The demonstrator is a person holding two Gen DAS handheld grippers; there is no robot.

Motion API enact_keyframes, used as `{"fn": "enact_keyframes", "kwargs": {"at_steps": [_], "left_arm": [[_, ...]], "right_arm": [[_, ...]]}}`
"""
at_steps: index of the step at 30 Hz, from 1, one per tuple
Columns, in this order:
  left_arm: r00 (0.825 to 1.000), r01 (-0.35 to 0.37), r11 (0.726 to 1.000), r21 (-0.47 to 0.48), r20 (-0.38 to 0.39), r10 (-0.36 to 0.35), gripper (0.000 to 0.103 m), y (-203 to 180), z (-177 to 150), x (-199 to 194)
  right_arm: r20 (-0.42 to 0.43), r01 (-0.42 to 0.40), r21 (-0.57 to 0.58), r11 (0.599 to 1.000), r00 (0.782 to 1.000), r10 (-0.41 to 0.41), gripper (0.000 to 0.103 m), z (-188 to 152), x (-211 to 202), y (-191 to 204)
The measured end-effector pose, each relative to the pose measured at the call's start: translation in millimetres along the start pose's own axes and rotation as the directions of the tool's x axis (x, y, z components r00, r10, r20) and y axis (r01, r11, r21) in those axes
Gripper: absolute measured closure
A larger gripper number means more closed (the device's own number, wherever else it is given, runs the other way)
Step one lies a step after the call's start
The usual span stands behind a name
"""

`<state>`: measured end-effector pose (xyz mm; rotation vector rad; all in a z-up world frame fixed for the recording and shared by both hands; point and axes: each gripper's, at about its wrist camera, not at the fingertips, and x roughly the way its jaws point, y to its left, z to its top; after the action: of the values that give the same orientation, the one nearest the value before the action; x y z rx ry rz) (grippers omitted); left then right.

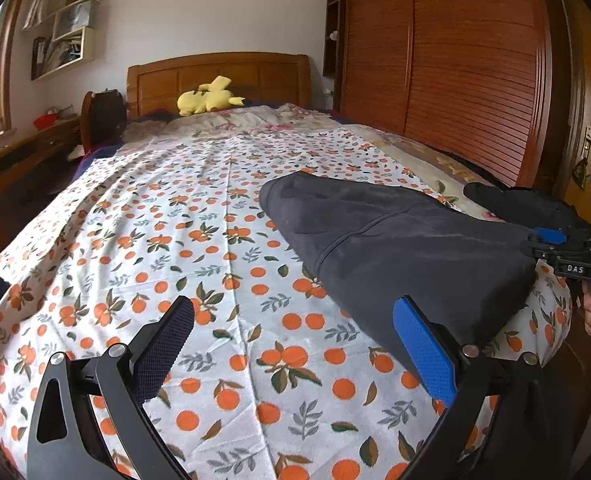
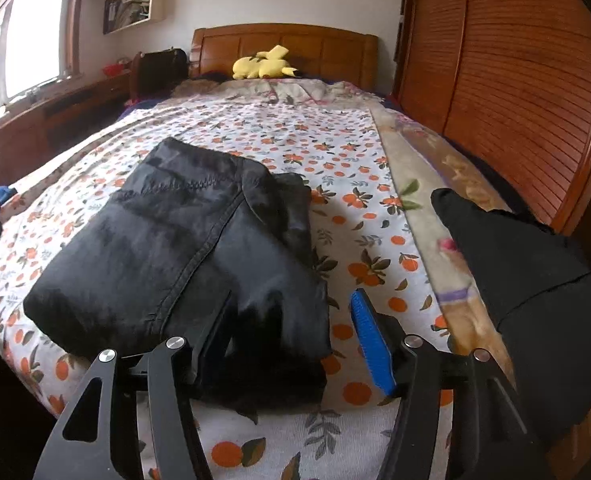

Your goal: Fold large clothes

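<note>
Reading "DAS" on my right claw [image 1: 551, 246], seen from the left cam. Folded dark trousers [image 2: 183, 248] lie on the orange-print sheet [image 1: 223, 280] near the bed's foot edge, long axis running foot edge toward the headboard [image 2: 283, 46]. Both claws released: left claw [image 1: 295, 344] over bare sheet w/ room to its left; right claw [image 2: 291, 340] straddles the trousers' near corner.
</note>
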<state>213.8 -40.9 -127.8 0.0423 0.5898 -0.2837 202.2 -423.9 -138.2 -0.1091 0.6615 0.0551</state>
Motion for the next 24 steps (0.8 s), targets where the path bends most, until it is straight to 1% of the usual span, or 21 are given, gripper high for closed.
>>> {"fn": "enact_keyframes", "kwargs": {"at_steps": [2, 4, 7, 11, 13, 14, 15, 21, 24], "left_arm": [[1.0, 0.005, 1.0, 0.005, -0.001, -0.005, 0.003, -2, 3, 6], [1.0, 0.013, 1.0, 0.01, -0.005, -0.013, 0.003, -5, 6, 14], [1.0, 0.025, 0.999, 0.028, -0.004, -0.025, 0.003, -8, 11, 26], [1.0, 0.029, 0.998, 0.05, -0.009, -0.028, 0.003, -10, 20, 45], [0.999, 0.029, 0.998, 0.057, -0.018, -0.028, 0.003, -9, 27, 59], [0.999, 0.028, 0.998, 0.058, -0.021, -0.027, 0.003, -8, 29, 64], [0.999, 0.028, 0.998, 0.062, -0.026, -0.026, 0.003, -8, 31, 71], [0.998, 0.02, 0.997, 0.074, -0.056, -0.016, 0.003, 0, 55, 121], [0.997, 0.026, 0.997, 0.069, -0.076, -0.021, 0.003, 5, 70, 150]], "right_arm": [[0.024, -0.005, 0.02, 1.0, 1.0, 0.005, 0.036, 1, -5, -3], [0.047, -0.011, 0.038, 0.999, 0.999, 0.009, 0.035, 6, -7, -3], [0.053, -0.012, 0.048, 0.999, 0.999, 0.009, 0.035, 12, -1, -4], [0.007, -0.019, 0.066, 0.998, 1.0, 0.018, 0.034, 7, 18, -4], [-0.036, -0.029, 0.076, 0.997, 0.999, 0.032, 0.031, -3, 31, -3], [-0.055, -0.032, 0.078, 0.996, 0.998, 0.036, 0.027, -7, 36, -3], [-0.068, -0.031, 0.08, 0.996, 0.997, 0.037, 0.026, -14, 41, -2], [-0.093, -0.057, 0.164, 0.985, 0.993, 0.073, 0.026, -28, 50, -8], [-0.103, -0.047, 0.158, 0.986, 0.993, 0.064, 0.026, -32, 51, -3]]}}
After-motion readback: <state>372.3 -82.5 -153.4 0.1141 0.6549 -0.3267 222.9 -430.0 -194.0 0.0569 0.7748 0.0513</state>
